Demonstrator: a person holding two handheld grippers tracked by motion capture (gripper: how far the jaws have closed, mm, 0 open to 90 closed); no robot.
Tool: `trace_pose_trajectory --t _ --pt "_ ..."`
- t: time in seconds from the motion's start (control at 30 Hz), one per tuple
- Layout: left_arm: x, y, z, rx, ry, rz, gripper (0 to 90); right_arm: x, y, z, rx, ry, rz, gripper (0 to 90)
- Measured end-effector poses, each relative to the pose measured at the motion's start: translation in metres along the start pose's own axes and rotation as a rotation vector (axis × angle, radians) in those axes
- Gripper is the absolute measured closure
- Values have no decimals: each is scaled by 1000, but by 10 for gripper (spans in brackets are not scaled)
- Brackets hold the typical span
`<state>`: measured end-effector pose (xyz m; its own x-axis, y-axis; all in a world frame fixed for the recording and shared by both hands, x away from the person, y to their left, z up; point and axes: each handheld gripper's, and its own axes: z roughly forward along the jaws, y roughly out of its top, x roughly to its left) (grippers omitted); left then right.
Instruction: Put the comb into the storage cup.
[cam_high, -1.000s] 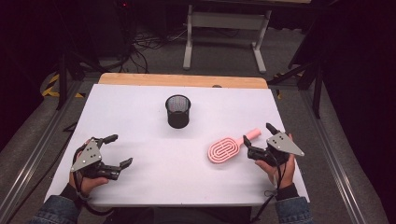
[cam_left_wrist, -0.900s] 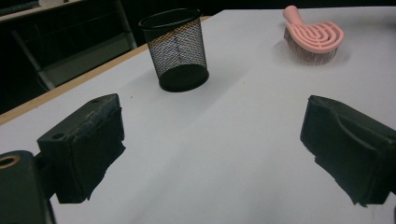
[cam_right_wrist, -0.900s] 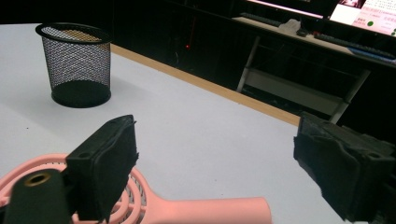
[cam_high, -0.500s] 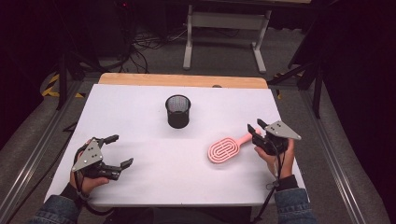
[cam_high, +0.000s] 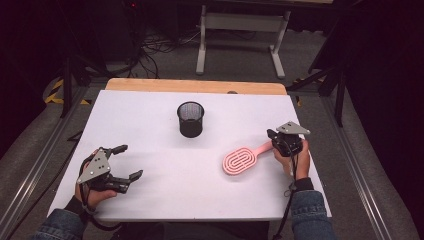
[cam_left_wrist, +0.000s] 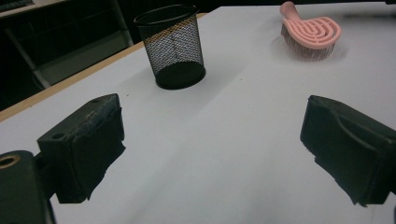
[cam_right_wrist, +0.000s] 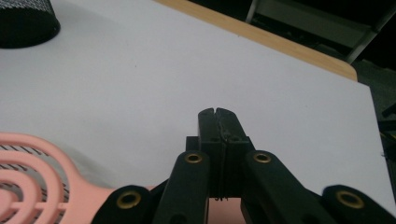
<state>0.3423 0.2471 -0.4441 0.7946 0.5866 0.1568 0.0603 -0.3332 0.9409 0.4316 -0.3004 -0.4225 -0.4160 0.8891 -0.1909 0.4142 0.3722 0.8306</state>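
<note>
A pink hairbrush (cam_high: 240, 161) lies bristles down on the white table top (cam_high: 150, 125), its handle pointing right. My right gripper (cam_high: 272, 136) sits at the handle's end. In the right gripper view its pads (cam_right_wrist: 217, 114) meet with nothing between the tips; they have just been closing. The pink handle (cam_right_wrist: 100, 198) passes beneath the linkage. The brush head (cam_right_wrist: 28, 177) shows at lower left there. My left gripper (cam_high: 129, 161) rests at the near left, open and empty. The left gripper view shows its jaws wide apart (cam_left_wrist: 212, 149), with the brush (cam_left_wrist: 312, 31) far off.
A black mesh cup (cam_high: 190, 119) stands upright at the table's middle back, also the cup (cam_left_wrist: 172, 44) ahead of my left gripper and the cup (cam_right_wrist: 25, 21) at upper left. A wooden strip (cam_high: 195, 86) edges the far side. Metal frames and cables lie on the floor beyond.
My right gripper has moved left and forward to the brush handle's end, and its jaws have gone from wide open to shut. The brush and my left gripper have stayed put.
</note>
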Motion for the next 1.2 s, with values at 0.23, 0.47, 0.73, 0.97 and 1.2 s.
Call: trace_pose_trajectory --t 0.23,0.47,0.73,0.97,1.2 --pt "0 0 1 0 -4 -3 72 -4 -4 10 55 -2 2 900" --pt "0 0 2 5 -8 3 72 -3 -7 18 111 7 -13 900" --pt "0 0 2 4 -9 1 72 2 -8 22 169 40 -33 900" --pt "0 0 1 2 -10 0 73 7 -8 20 193 63 -39 900" --pt "0 0 1 4 -12 -1 74 10 -8 14 223 93 -36 900"
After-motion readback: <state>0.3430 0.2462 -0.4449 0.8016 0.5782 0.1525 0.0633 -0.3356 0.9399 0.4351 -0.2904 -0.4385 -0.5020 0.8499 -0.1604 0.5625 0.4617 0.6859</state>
